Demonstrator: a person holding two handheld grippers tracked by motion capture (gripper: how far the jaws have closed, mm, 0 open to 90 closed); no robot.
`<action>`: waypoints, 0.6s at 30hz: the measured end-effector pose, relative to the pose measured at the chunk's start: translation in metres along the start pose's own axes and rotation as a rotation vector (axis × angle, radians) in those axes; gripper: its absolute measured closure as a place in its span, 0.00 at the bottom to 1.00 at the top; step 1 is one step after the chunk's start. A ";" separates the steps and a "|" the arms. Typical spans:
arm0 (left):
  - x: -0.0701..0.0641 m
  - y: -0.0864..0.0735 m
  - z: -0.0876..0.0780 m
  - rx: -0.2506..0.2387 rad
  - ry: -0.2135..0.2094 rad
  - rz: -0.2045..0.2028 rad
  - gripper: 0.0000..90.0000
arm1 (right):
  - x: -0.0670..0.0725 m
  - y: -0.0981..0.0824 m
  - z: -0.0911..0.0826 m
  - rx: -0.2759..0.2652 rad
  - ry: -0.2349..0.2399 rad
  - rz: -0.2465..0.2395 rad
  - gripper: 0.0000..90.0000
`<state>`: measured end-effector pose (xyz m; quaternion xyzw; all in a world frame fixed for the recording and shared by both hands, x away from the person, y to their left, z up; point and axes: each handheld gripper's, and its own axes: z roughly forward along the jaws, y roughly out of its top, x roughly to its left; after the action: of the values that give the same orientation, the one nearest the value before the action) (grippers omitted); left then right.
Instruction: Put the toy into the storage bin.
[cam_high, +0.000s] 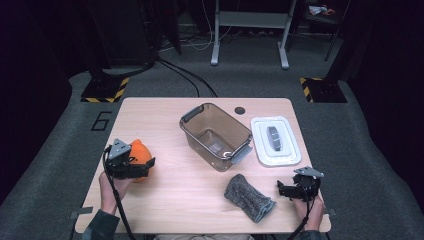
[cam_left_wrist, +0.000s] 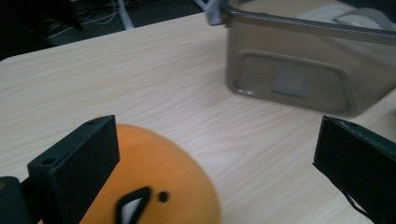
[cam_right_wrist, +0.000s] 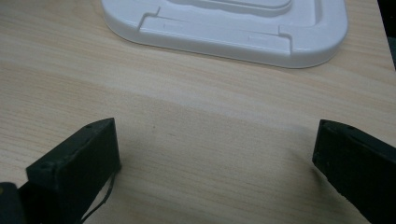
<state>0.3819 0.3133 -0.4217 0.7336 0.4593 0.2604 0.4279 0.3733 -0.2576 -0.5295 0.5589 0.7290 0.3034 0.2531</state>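
At the table's left side the left gripper (cam_high: 142, 166) hangs over the orange toy (cam_high: 139, 153), jaws spread wide — the toy lies between them on the wood, unclamped; mid-table sits the brown clear bin (cam_high: 216, 135); just before it lies a grey cloth (cam_high: 248, 197); right of the bin rests the white lid (cam_high: 276, 141); nearest the right edge — the right gripper (cam_high: 283, 190), jaws apart over bare table.

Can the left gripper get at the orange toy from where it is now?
Probably yes. The left gripper stands open with the orange toy right by its jaws, beside one and not pressed by either. Nothing lies between them; the brown bin sits well off.
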 end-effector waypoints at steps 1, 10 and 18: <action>0.000 0.000 0.000 0.000 0.000 0.000 0.00 | 0.000 0.000 0.000 0.000 0.000 0.000 0.00; 0.036 -0.014 0.002 0.042 0.070 -0.080 0.00 | 0.001 0.000 0.000 -0.002 -0.001 0.006 0.00; 0.044 -0.030 0.010 0.088 0.069 -0.121 0.03 | 0.000 0.000 0.000 -0.001 -0.004 0.003 0.00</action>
<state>0.3962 0.3553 -0.4531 0.7131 0.5284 0.2385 0.3941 0.3735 -0.2573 -0.5295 0.5606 0.7275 0.3031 0.2541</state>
